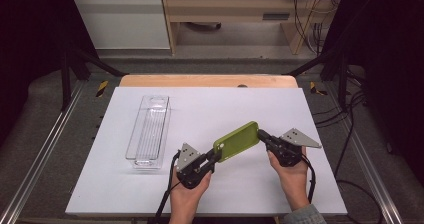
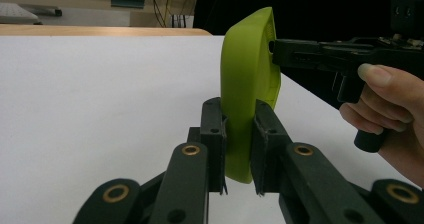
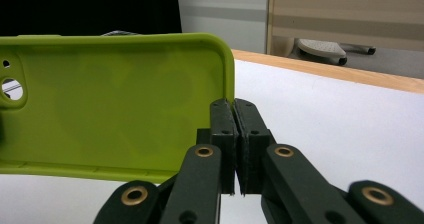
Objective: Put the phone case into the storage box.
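Note:
A lime-green phone case [image 1: 236, 141] hangs tilted above the white table top [image 1: 225, 101], held between both grippers. My left gripper [image 1: 216, 155] is shut on its lower left end. In the left gripper view the case [image 2: 247, 74] stands edge-on between the two jaws of that gripper [image 2: 238, 134]. My right gripper [image 1: 261, 135] is shut on the upper right end. In the right gripper view its jaws [image 3: 234, 114] pinch the thin rim of the case [image 3: 110, 104], whose hollow inside with camera holes faces the camera. The right gripper [image 2: 274, 46] also appears in the left gripper view, held by a hand.
A long clear plastic bin [image 1: 148, 131] stands empty on the left half of the table. A wooden edge [image 1: 207, 80] runs along the far side of the white top. Metal frame rails and cables [image 1: 350, 119] flank the table.

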`<state>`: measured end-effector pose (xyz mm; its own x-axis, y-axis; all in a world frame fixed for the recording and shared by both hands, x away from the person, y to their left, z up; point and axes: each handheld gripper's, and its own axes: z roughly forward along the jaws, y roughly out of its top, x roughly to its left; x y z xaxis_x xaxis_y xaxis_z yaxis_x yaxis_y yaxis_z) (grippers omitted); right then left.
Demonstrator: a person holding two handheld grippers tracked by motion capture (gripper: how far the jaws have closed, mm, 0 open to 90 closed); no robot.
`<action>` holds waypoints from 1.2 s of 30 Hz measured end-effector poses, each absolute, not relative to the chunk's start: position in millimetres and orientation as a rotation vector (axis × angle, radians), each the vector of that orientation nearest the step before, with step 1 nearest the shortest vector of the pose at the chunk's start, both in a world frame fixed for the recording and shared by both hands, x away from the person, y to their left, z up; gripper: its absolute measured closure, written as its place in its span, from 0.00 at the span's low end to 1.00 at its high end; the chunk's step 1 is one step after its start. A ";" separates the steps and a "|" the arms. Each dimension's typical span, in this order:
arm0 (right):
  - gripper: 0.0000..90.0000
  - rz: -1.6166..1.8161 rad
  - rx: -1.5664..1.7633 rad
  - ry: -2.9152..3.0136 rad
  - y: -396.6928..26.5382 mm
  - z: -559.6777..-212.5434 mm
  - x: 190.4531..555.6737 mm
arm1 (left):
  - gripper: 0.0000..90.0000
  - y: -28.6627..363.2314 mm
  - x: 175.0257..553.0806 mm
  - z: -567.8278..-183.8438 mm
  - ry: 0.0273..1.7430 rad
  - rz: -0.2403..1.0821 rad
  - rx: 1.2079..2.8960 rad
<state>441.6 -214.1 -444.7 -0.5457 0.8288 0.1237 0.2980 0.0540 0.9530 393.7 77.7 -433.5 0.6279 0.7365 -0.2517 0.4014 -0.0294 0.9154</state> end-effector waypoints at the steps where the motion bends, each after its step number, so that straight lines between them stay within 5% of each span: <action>1: 0.98 1.508 1.125 1.875 -214.1 -444.8 441.6 | 0.87 77.5 393.5 -433.5 0.952 0.350 1.648; 15: 0.95 1.536 1.126 1.893 -212.9 -448.0 441.8 | 0.88 83.3 395.4 -431.4 0.935 0.409 1.657; 23: 0.69 1.586 1.110 1.890 -215.3 -448.3 438.8 | 0.88 94.2 403.2 -428.7 0.956 0.469 1.663; 24: 0.57 1.583 1.113 1.883 -216.1 -447.8 437.9 | 0.88 97.2 404.6 -426.5 0.953 0.487 1.669; 25: 0.57 1.583 1.113 1.883 -216.1 -447.8 437.9 | 0.88 97.2 404.6 -426.5 0.953 0.487 1.669; 26: 0.45 1.560 1.112 1.878 -216.2 -448.9 438.2 | 0.88 101.3 405.9 -423.8 0.953 0.496 1.667; 29: 0.31 1.527 1.121 1.863 -216.2 -452.5 440.9 | 0.88 108.4 407.4 -418.8 0.948 0.508 1.672; 36: 0.19 1.378 1.166 1.870 -214.9 -456.4 444.1 | 0.88 127.4 413.1 -405.1 0.950 0.535 1.685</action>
